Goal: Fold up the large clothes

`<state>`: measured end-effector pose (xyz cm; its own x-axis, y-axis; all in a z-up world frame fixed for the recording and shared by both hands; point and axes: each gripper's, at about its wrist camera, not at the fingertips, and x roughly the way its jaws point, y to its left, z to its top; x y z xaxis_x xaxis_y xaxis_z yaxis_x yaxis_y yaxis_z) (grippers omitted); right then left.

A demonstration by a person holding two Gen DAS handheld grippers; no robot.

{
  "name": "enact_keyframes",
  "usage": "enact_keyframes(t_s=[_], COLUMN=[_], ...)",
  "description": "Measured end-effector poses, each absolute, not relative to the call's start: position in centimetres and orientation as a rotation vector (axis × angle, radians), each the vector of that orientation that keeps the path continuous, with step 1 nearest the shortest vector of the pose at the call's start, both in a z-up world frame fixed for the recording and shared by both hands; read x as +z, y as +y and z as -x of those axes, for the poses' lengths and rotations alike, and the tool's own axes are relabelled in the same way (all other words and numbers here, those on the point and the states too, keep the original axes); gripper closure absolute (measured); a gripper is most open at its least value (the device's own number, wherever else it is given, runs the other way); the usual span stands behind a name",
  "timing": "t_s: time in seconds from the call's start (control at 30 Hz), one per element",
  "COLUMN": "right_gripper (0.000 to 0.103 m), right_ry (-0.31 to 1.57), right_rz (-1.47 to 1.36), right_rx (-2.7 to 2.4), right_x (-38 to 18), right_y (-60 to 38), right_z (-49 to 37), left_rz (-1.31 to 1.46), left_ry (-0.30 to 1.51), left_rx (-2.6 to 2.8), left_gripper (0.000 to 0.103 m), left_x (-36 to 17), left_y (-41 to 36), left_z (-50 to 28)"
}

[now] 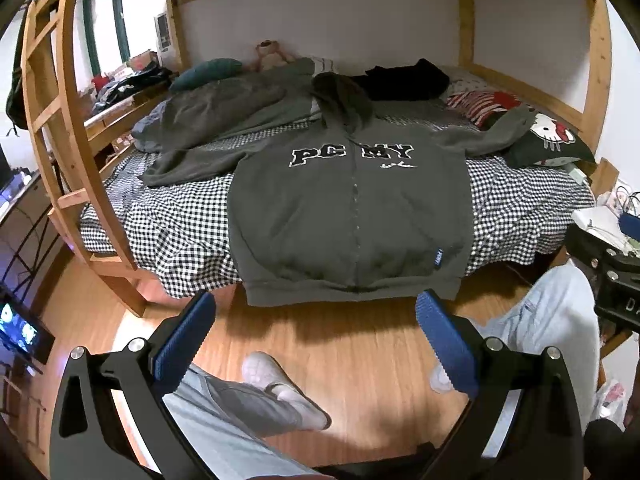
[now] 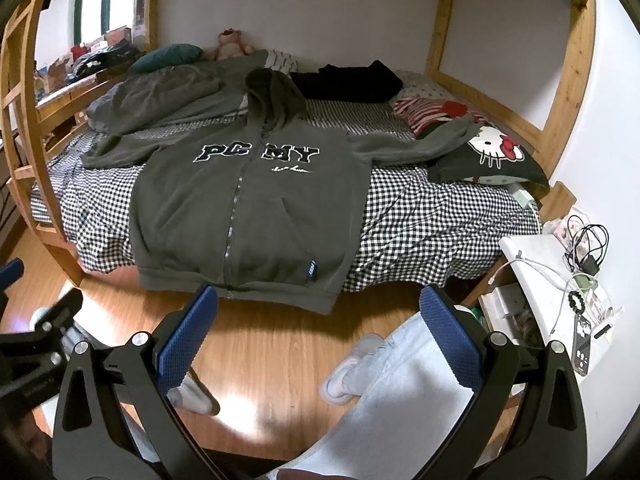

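A grey zip hoodie [image 1: 348,208] [image 2: 244,208] with "PC MY" lettering lies flat, front up, on the checkered bed [image 1: 160,236] [image 2: 420,220]. Its sleeves are spread to both sides, its hood points to the wall, and its hem hangs over the bed's near edge. My left gripper [image 1: 316,316] is open above the wooden floor, short of the hem, holding nothing. My right gripper [image 2: 318,312] is also open and empty, just before the hem's right corner. The left gripper's body [image 2: 36,344] shows at the right wrist view's left edge.
Wooden bunk frame posts [image 1: 84,152] [image 2: 568,92] flank the bed. A Hello Kitty pillow [image 1: 548,140] [image 2: 492,156], black clothes [image 1: 408,80], a grey blanket [image 1: 212,112] and a plush toy lie further back. A white side table [image 2: 556,292] with cables stands right. A person's legs [image 2: 384,392] are below.
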<state>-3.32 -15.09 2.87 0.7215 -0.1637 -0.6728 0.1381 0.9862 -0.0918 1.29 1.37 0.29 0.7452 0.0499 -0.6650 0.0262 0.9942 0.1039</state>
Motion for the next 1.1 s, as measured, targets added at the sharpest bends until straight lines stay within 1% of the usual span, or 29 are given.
enact_keyframes(t_s=[0.17,0.27,0.4,0.63,0.77,0.93,1.1], right_gripper=[0.003,0.003,0.003,0.003,0.003,0.003,0.003], right_ry=[0.706,0.703,0.731,0.724,0.753,0.753,0.713], right_rz=[0.064,0.078,0.107,0.055,0.064,0.181,0.284], right_rx=[-0.057,0.017,0.075,0.144,0.195,0.242,0.335], right_x=[1.3,0.1,-1.4,-4.4,-7.4,-10.6,-12.3], right_y=[-14.6,-13.7,-12.0,-8.7,-5.4,0.0,6.3], right_z=[0.7,-1.5,-5.8,-17.0,-24.6,-32.4,-37.4], left_rz=[-0.046,0.030,0.034,0.098,0.169,0.285,0.473], left_ry=[0.695,0.723,0.775,0.765,0.793,0.803,0.786], left_rx=[-0.013,0.007,0.098,0.204,0.224,0.246,0.253], left_gripper=[0.004,0.004,0.004,0.004,0.004,0.004,0.004], left_x=[-0.7,-2.1,-3.9,-6.4,-9.4,-12.6,-13.7], left_y=[3.2,5.7,9.5,17.8,22.9,29.8,37.1], left_z=[-5.0,-9.0,-14.8,-25.6,-32.5,-40.3,-45.2])
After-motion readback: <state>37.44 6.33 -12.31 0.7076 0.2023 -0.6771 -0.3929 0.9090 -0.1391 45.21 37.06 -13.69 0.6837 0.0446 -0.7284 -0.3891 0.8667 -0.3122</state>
